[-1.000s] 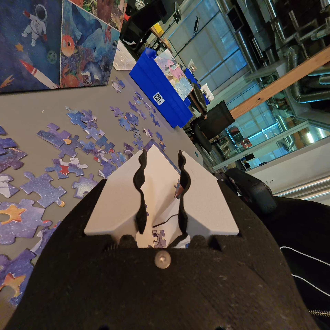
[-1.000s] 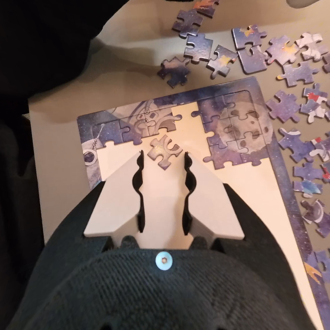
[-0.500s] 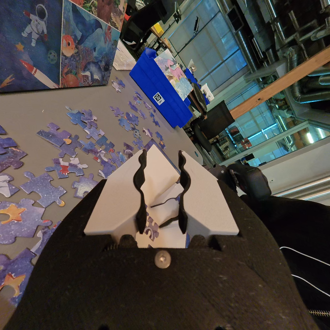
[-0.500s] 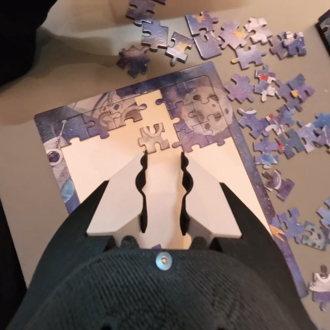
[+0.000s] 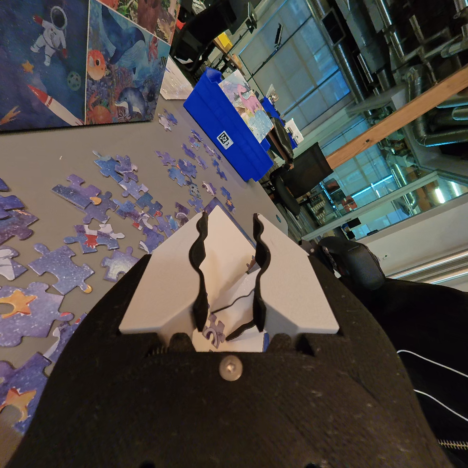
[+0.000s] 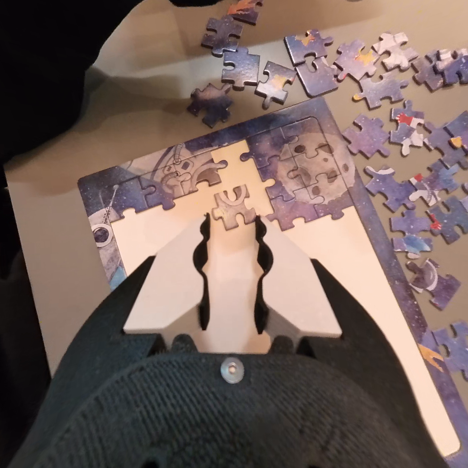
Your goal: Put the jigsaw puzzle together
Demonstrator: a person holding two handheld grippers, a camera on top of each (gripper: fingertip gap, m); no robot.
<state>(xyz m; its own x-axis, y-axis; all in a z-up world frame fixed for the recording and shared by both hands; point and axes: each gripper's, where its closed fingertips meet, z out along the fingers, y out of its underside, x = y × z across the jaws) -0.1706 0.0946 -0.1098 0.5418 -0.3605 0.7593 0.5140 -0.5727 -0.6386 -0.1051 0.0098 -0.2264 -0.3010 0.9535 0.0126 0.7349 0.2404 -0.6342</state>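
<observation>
**Loose piece at the tips, easy to knock askew**

The right tongs hover over the puzzle tray with their jaws partly open and nothing gripped. A grey puzzle piece lies flat on the bare cream floor of the tray, just ahead of the tips and below the gap in the top row. The fingertips stand near its lower corners, but I cannot tell whether they touch it.

The left tongs are partly open too, held above the tray's far corner, with nothing between the pads.

The risks, as I judge them: a flat, thin piece gives the pads little edge to catch, so a squeeze could skid it or turn it. A push could ride its tabs over the fitted pieces. The tray lies free on the desk and could slide into the scattered pieces.
</observation>
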